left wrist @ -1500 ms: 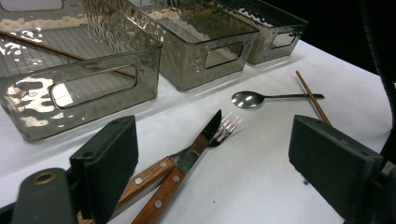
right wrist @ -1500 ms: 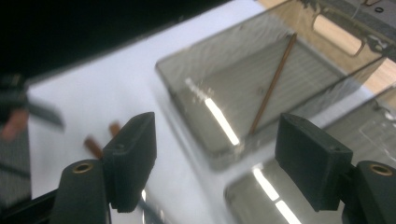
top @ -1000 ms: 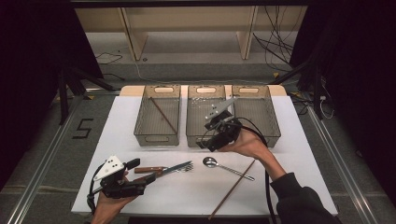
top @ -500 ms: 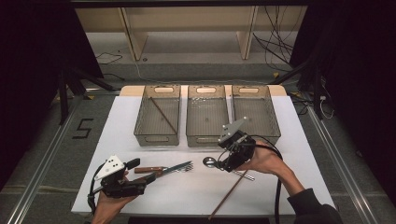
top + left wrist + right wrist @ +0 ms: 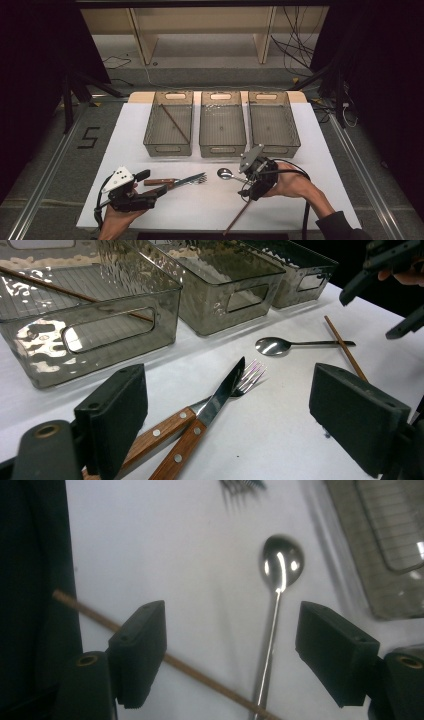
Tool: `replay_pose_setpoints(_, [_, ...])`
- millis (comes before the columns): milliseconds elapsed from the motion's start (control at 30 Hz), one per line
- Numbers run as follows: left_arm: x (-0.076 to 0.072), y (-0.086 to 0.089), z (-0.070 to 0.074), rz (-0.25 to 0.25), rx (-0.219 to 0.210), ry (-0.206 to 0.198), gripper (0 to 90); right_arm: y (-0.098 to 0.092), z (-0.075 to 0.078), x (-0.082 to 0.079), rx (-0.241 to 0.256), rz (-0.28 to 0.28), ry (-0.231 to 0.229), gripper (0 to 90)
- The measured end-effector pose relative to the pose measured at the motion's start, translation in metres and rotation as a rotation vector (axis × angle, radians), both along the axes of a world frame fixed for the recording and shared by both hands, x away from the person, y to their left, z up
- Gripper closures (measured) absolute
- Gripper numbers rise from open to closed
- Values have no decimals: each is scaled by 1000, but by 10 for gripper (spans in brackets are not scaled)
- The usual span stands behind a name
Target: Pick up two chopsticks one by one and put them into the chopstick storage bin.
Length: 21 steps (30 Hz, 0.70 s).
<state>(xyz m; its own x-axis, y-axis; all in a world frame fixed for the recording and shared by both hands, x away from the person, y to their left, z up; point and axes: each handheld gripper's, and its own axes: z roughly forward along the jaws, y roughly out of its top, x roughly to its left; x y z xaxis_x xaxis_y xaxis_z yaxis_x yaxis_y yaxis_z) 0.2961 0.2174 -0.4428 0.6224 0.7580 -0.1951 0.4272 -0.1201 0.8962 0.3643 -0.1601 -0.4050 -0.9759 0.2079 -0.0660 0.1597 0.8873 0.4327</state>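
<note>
Rt tongs wide over shiny steel spoon, thin wood chopstick.

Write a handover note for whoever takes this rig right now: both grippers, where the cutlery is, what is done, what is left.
Right gripper: jaws open, empty, poised over the spoon handle, where it crosses the loose chopstick.
Left gripper: jaws open, empty, at the wooden handles of the knife and fork, which lie crossed on the table.
Done: one chopstick lies in the left bin.
The middle bin and right bin look empty.
Left: spoon, loose chopstick, knife and fork are still on the table. Likely next: close on the spoon handle without catching the chopstick.
</note>
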Motion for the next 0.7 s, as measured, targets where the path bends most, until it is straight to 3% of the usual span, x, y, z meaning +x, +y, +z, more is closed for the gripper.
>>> replay_pose_setpoints(300, [0,-1,0,-2,2,4,153,-2,-18,-7,-121,62,25,320])
replay_pose_setpoints(700, [0,-1,-1,0,1,4,153,5,-38,-12,-234,128,40,347])
